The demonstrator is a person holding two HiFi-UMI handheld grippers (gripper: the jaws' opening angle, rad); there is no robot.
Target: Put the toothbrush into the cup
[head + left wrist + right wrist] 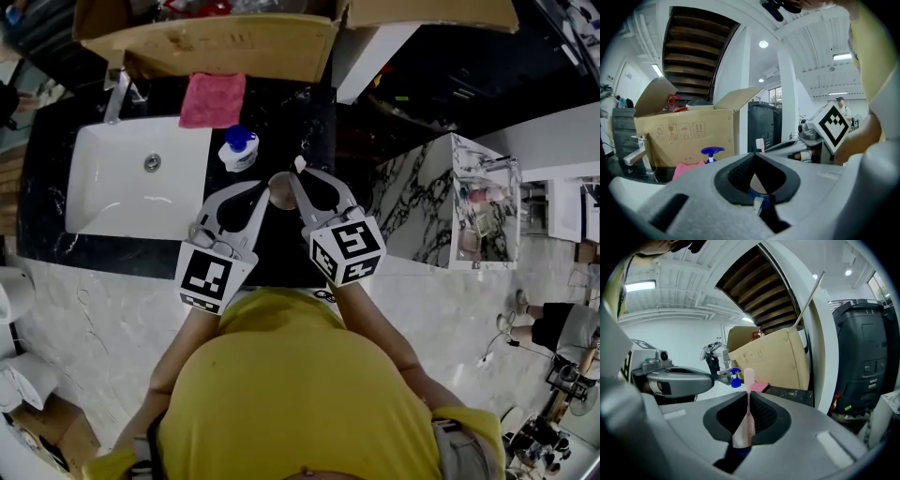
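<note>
In the head view a small tan cup (279, 187) stands on the black counter (309, 122) between my two grippers. The left gripper (265, 190) comes in from the left with its tips closed at the cup's edge. In the left gripper view the cup (758, 183) fills the gap between the jaws. My right gripper (298, 178) is shut on a pink toothbrush (299, 165), right beside the cup on its right. In the right gripper view the toothbrush (748, 404) stands upright, pinched between the pads, its head above them.
A white sink (122, 178) with a faucet (115, 94) lies to the left. A pink cloth (213, 100) and a blue-capped bottle (239, 148) sit behind the cup. An open cardboard box (225, 42) stands at the back, a marble-patterned cabinet (441, 197) to the right.
</note>
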